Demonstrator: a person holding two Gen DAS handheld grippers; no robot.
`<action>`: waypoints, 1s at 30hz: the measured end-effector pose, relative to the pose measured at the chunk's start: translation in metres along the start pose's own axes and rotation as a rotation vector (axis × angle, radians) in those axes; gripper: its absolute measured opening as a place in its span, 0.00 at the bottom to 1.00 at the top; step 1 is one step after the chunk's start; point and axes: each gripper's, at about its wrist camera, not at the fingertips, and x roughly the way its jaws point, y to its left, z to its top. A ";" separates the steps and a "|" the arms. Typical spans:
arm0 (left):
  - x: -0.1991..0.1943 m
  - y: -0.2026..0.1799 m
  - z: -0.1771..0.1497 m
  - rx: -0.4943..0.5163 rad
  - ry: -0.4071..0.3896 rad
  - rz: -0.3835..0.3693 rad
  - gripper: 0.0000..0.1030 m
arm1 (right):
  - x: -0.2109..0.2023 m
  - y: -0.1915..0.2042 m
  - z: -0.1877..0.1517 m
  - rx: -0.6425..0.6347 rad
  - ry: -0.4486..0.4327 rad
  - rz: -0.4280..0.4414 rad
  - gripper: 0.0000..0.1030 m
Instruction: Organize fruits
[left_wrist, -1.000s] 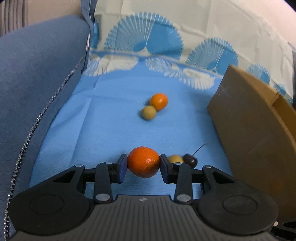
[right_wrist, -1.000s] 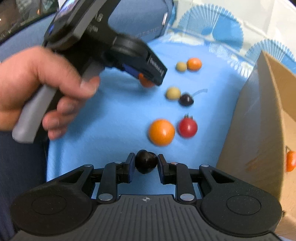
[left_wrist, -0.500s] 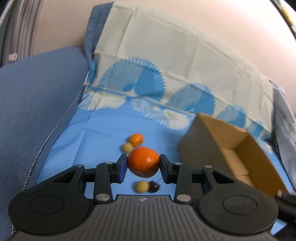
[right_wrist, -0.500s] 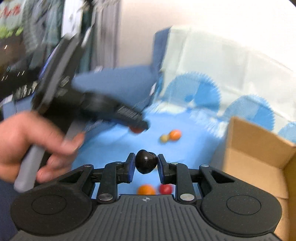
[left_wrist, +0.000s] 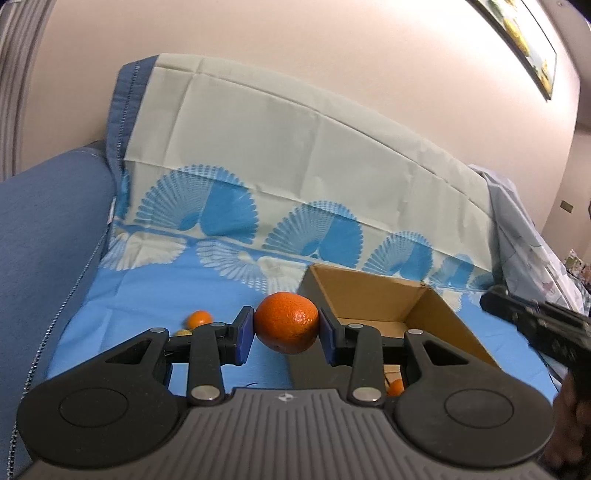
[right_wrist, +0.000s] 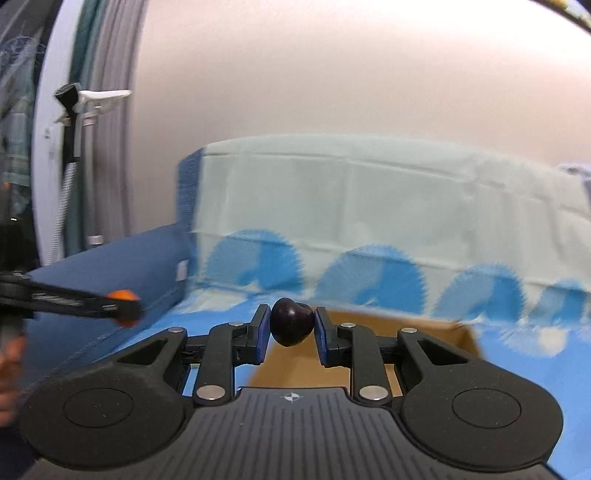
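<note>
The left gripper (left_wrist: 286, 332) was seen clamped on a mandarin (left_wrist: 286, 322), and the right gripper (right_wrist: 290, 329) was pinched on a dark cherry (right_wrist: 290, 326). The open cardboard box (left_wrist: 373, 291) lay ahead of and below both, slightly to the right of the left gripper's line. The box appeared more squarely beneath the right gripper, which was judged nearer. A loose small orange fruit (left_wrist: 198, 319) was left on the blue cloth (left_wrist: 147, 295), ahead-left.

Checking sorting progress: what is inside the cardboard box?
In the box, one small orange fruit shows in the left wrist view. The left gripper and its orange hide most of the floor.
</note>
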 end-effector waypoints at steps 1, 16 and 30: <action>0.002 -0.003 -0.001 0.007 0.003 -0.004 0.40 | -0.002 -0.012 -0.001 0.018 0.001 -0.018 0.26; 0.044 -0.055 -0.036 0.172 0.066 -0.058 0.40 | -0.007 -0.089 -0.027 0.213 0.027 -0.184 0.25; 0.042 -0.099 -0.055 0.292 -0.017 -0.159 0.40 | -0.004 -0.103 -0.036 0.171 0.060 -0.249 0.26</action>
